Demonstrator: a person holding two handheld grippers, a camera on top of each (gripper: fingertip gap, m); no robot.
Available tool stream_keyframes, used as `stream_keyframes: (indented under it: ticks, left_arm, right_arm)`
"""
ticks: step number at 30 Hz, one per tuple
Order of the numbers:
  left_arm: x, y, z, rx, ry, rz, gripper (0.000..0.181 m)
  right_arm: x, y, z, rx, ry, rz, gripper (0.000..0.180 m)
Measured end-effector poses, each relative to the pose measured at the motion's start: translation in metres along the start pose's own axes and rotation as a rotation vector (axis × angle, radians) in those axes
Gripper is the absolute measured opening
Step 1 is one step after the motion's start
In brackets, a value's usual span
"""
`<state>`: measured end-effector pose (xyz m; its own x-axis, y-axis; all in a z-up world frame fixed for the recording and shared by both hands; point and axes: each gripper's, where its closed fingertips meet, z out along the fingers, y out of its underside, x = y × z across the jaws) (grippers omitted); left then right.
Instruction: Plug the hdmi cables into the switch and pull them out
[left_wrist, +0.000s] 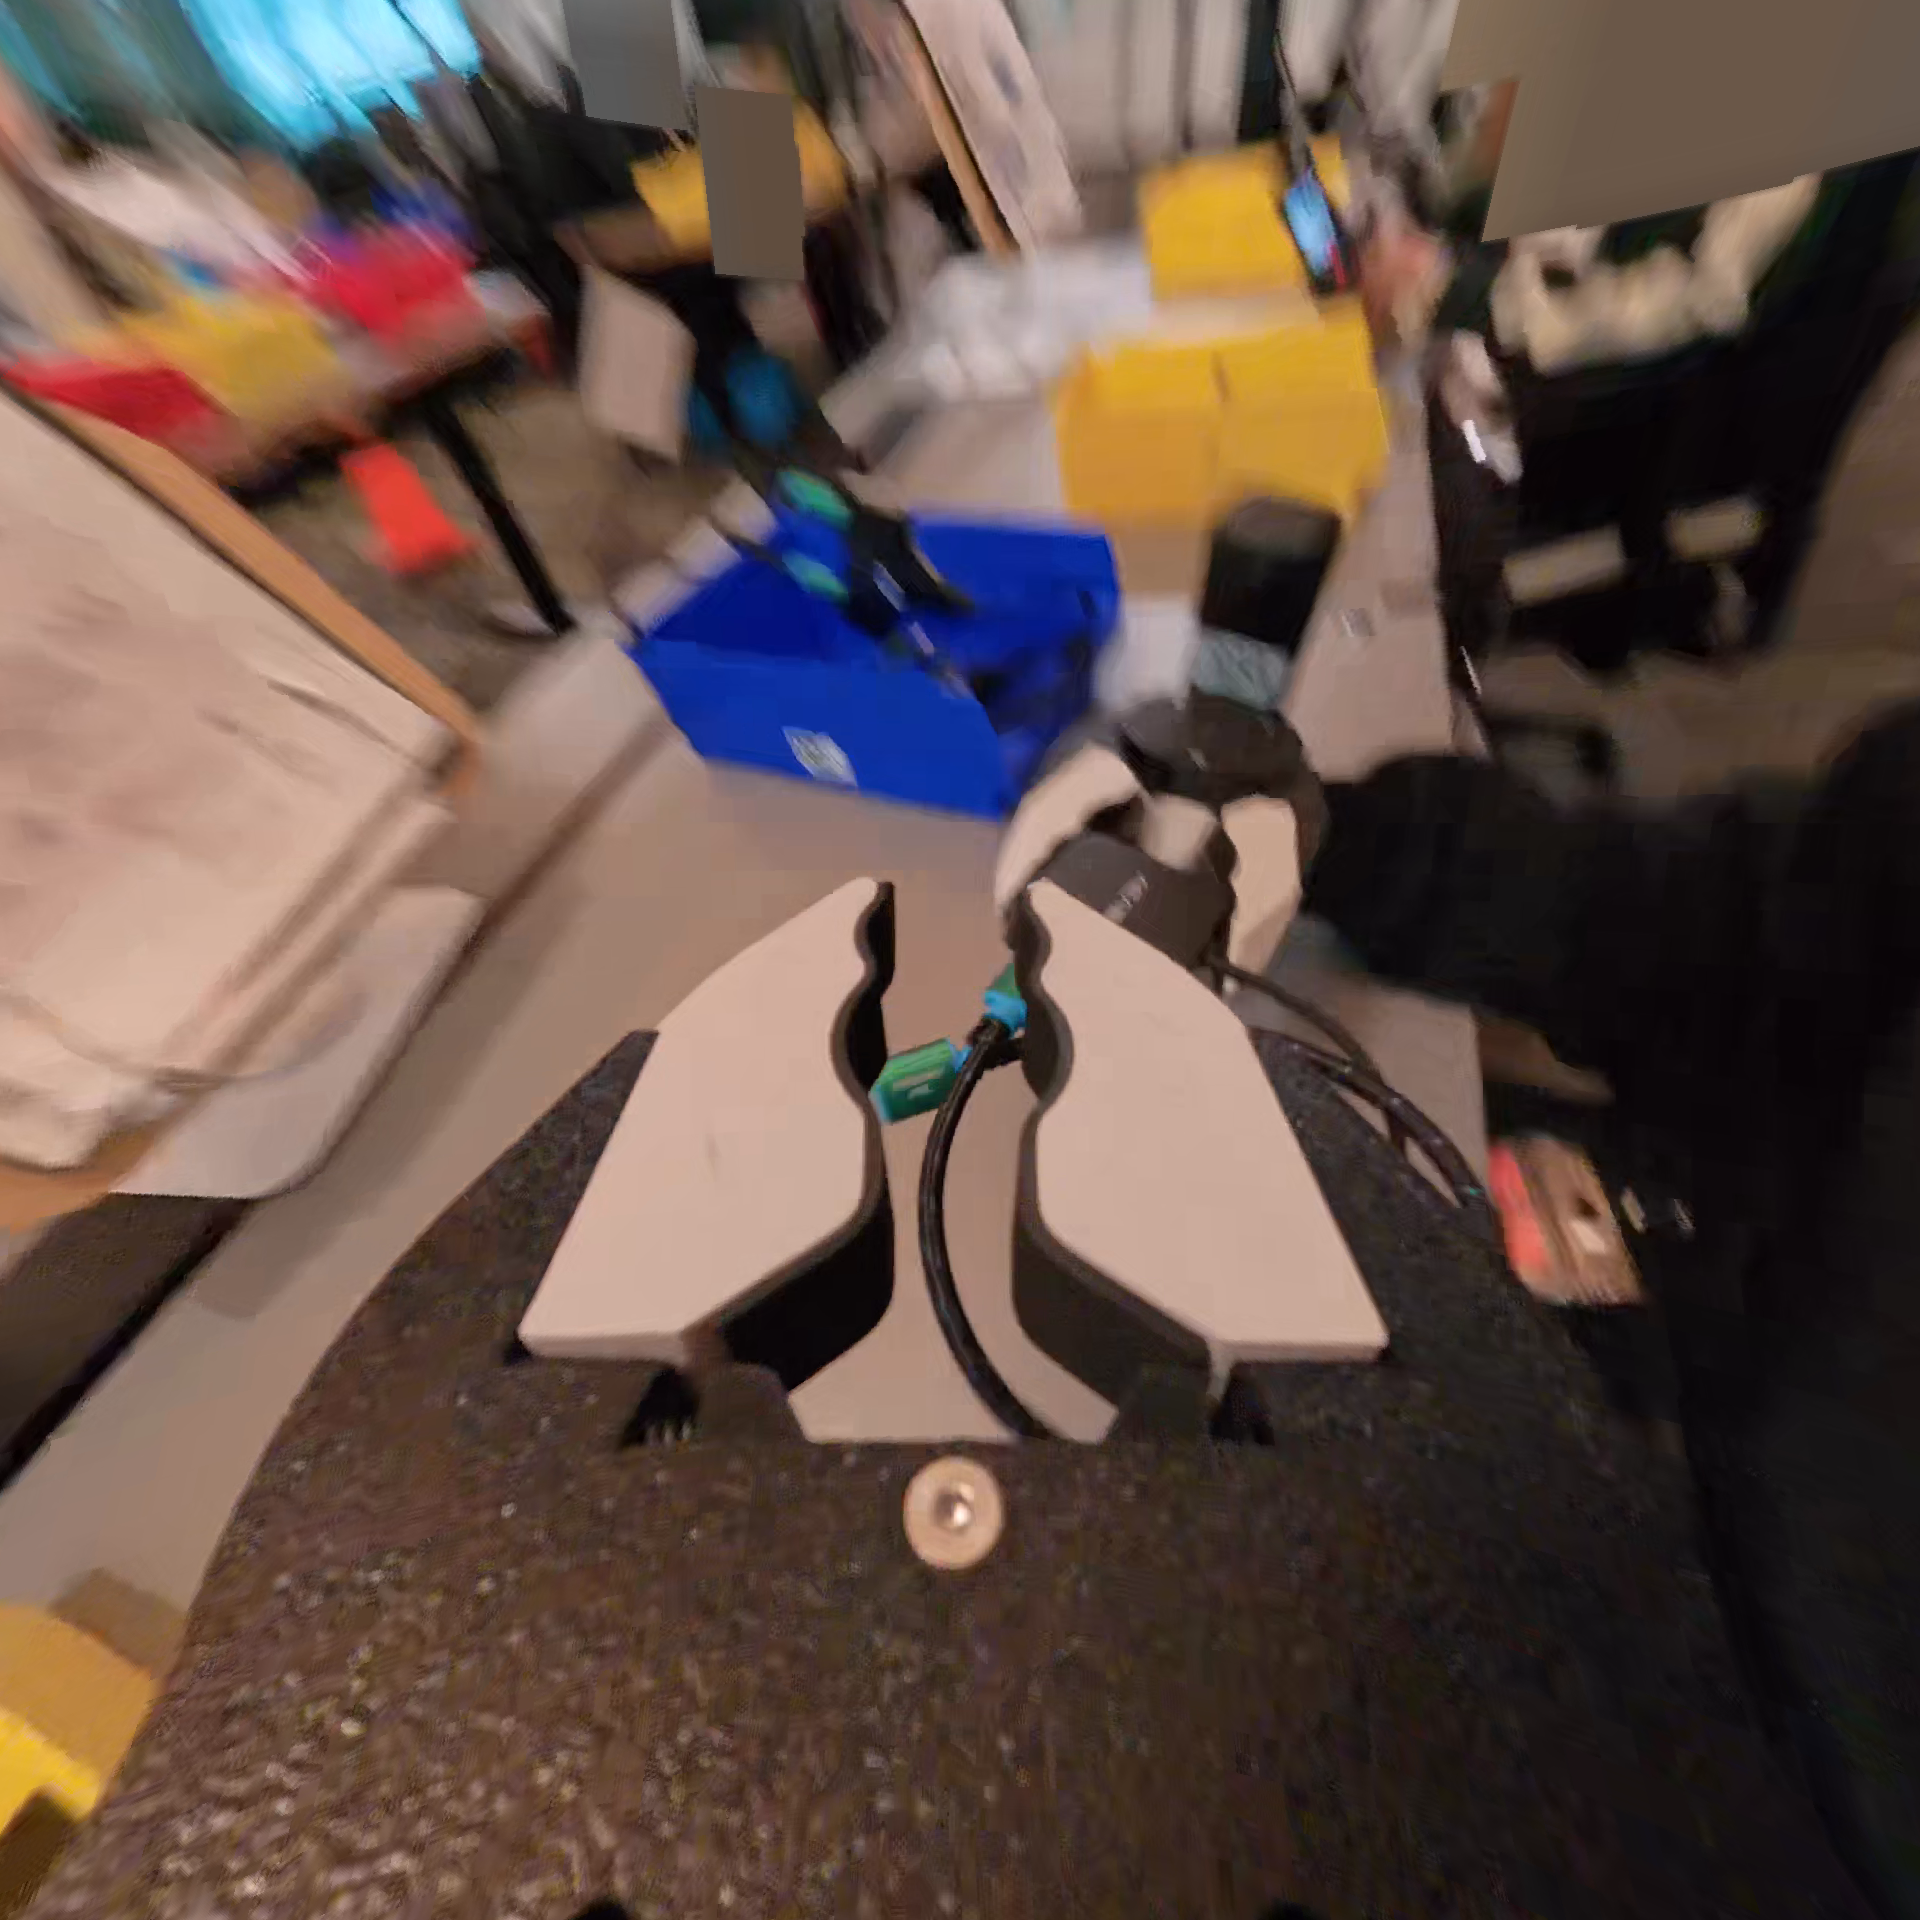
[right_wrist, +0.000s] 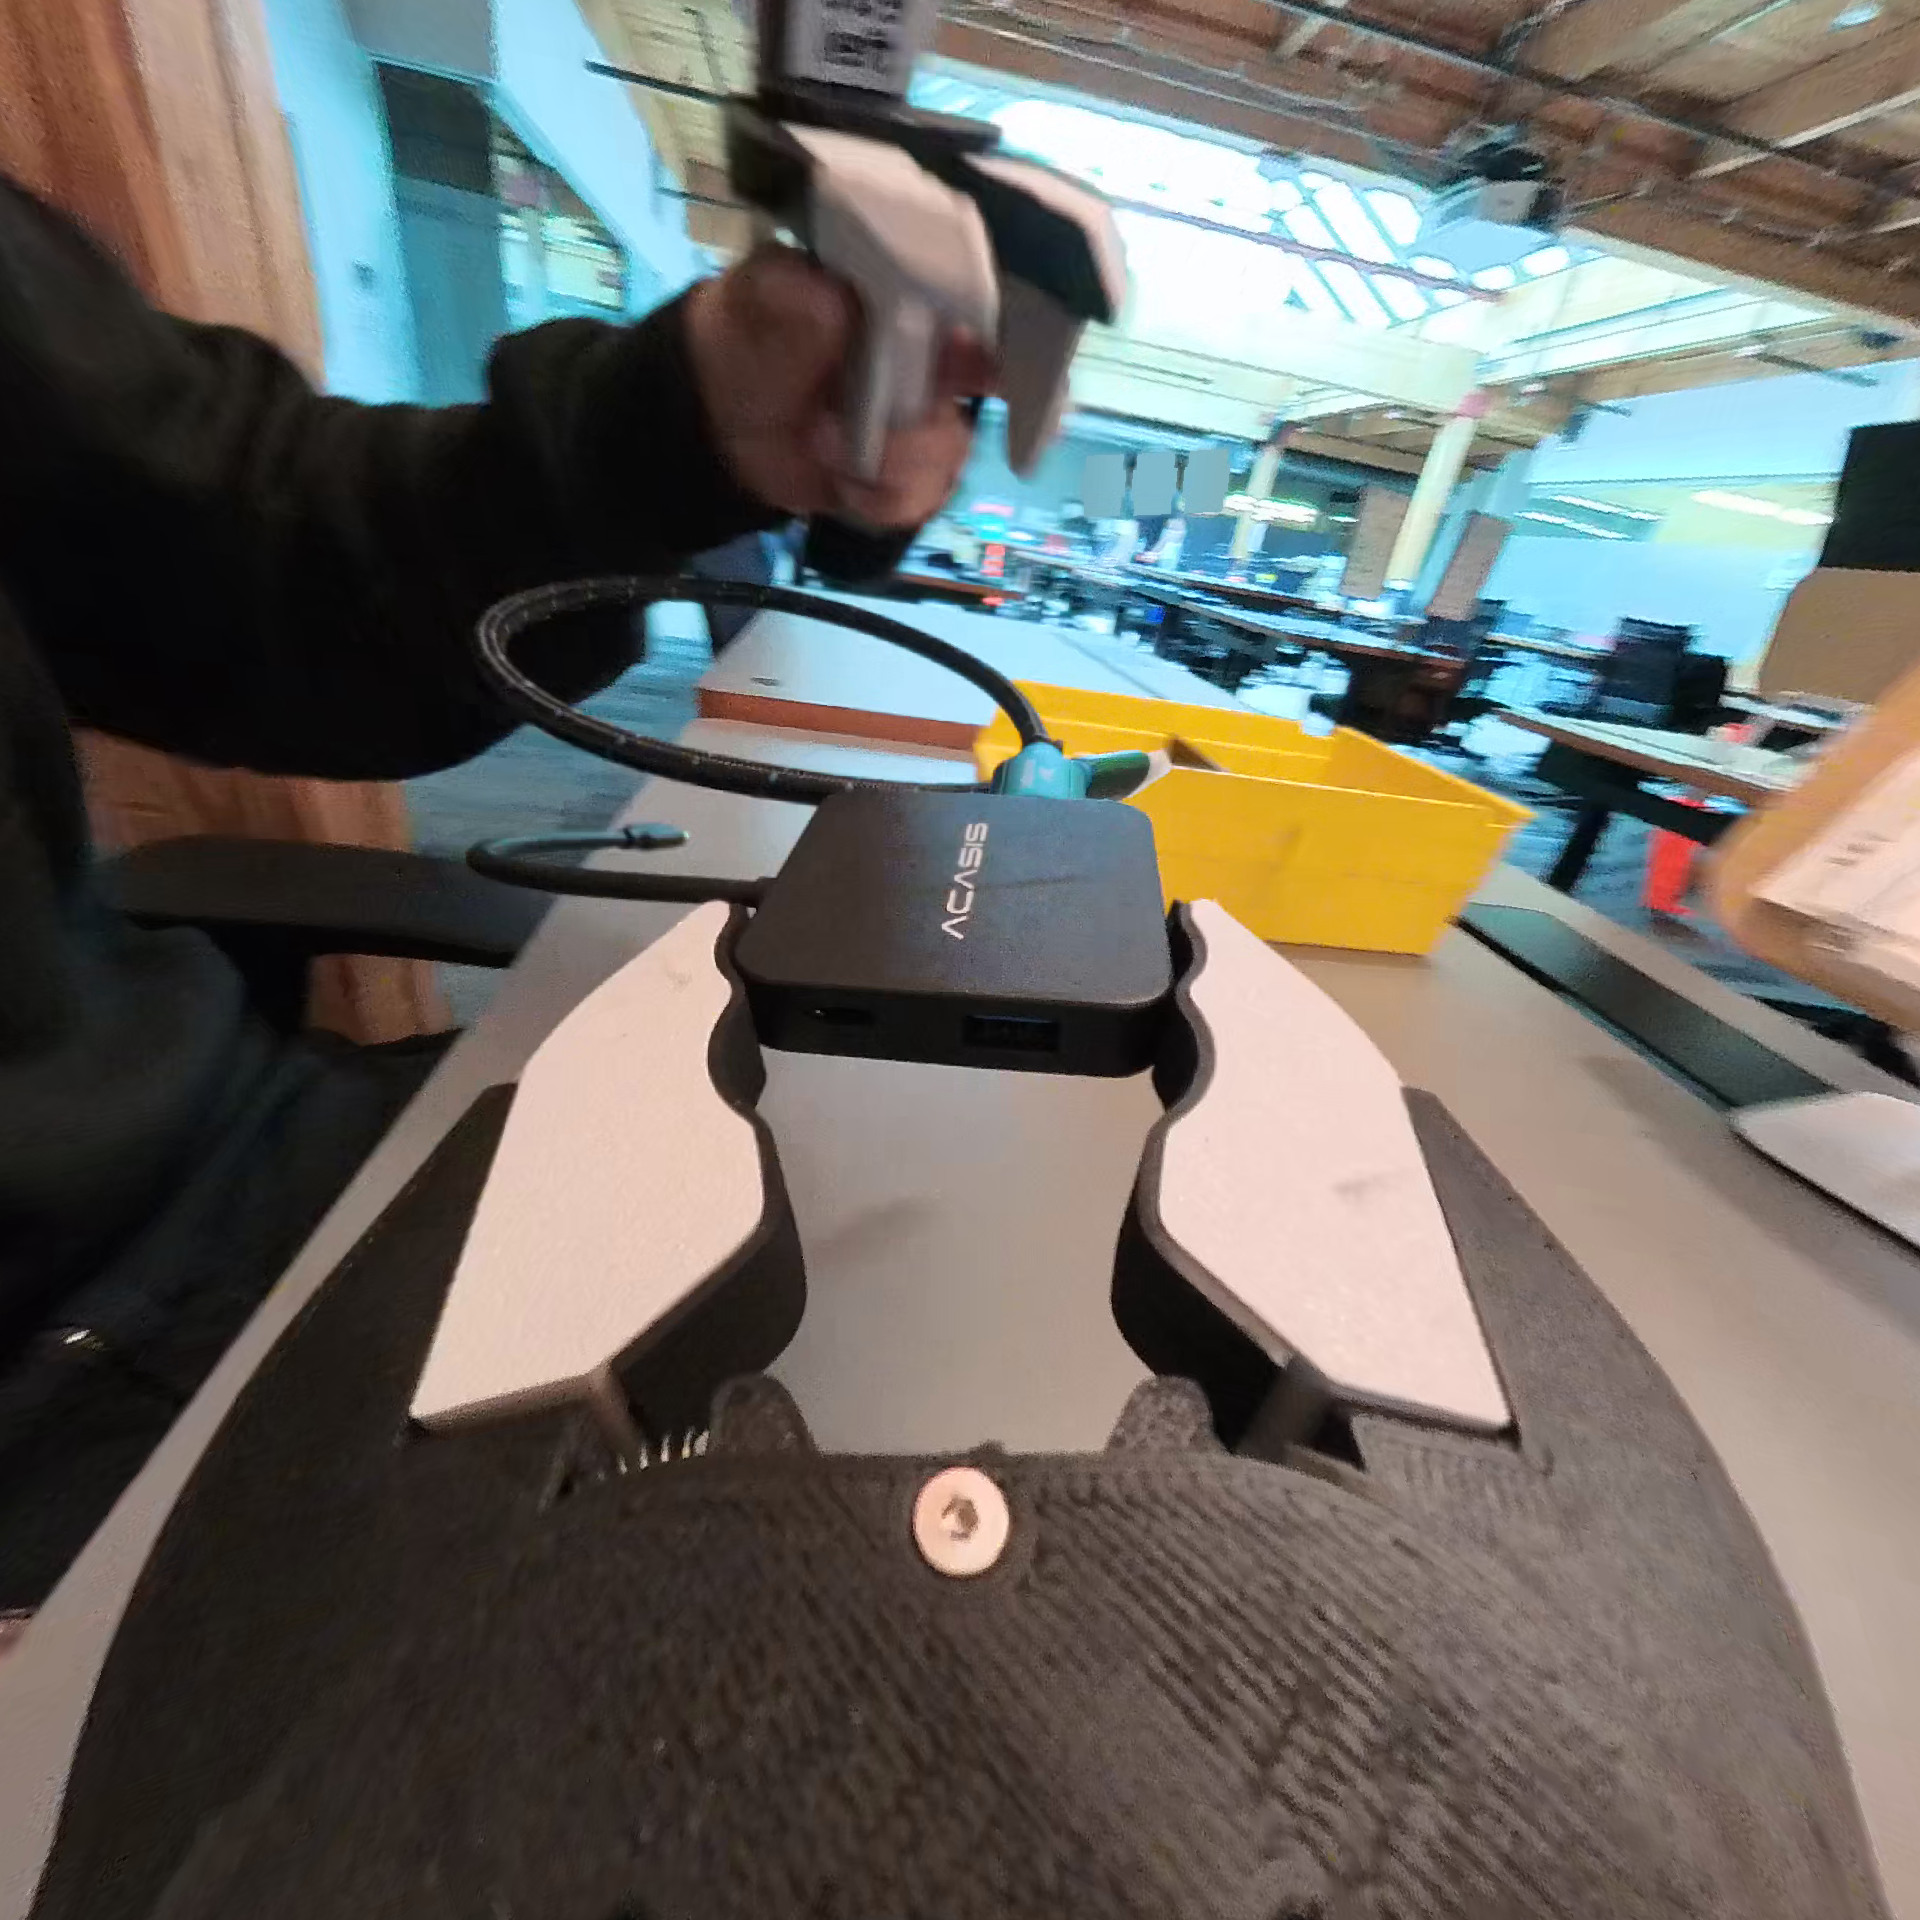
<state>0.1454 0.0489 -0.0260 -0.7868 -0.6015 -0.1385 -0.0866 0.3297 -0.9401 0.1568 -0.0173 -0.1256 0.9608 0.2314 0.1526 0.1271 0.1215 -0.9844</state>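
Right tool (right_wrist: 961, 971) clamps switch (right_wrist: 961, 925) | left tool (left_wrist: 951, 935) parted, empty | yellow bin (right_wrist: 1299, 831) behind switch

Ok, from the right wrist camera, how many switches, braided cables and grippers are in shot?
switch: 1
braided cable: 1
grippers: 2, the right gripper clamping the switch, the left gripper raised above it
Total: 4

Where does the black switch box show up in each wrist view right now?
Left wrist view: switch box right of centre, just past the near tongs' tips, clamped in the other tongs.
Right wrist view: switch box centre frame, between this view's fingertips.
Shared landmark: the teal cable plug.
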Motion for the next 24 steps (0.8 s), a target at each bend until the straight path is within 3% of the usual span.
stream_keyframes:
  ticks: [2, 5, 9, 12, 17, 21, 24]
  left_arm:
    - [-0.021, -0.021, -0.033, 0.164, -0.158, 0.004, 0.021]
    - [-0.036, 0.006, -0.056, 0.179, -0.306, 0.015, 0.021]
    - [-0.009, 0.095, -0.032, -0.015, -0.198, -0.065, 0.023]
    - [0.021, 0.134, -0.013, -0.063, -0.101, -0.092, 0.022]
    - [0.041, 0.154, 0.001, -0.078, -0.025, -0.110, 0.021]
    - [0.040, 0.151, 0.010, -0.044, 0.002, -0.152, 0.018]
    - [0.041, 0.149, 0.017, -0.028, 0.018, -0.167, 0.016]
  right_arm:
    - [0.024, -0.008, -0.023, 0.004, 0.136, -0.019, 0.076]
    - [0.067, -0.039, -0.078, 0.083, 0.431, -0.044, 0.075]
    - [0.111, -0.086, -0.186, 0.145, 1.015, -0.113, 0.076]
    - [0.122, -0.090, -0.266, 0.191, 1.330, 0.046, 0.075]
    - [0.145, -0.053, -0.337, 0.373, 1.437, 0.464, 0.075]
    - [0.177, -0.027, -0.341, 0.361, 1.412, 0.674, 0.075]
    - [0.197, -0.010, -0.342, 0.224, 1.466, 0.693, 0.074]
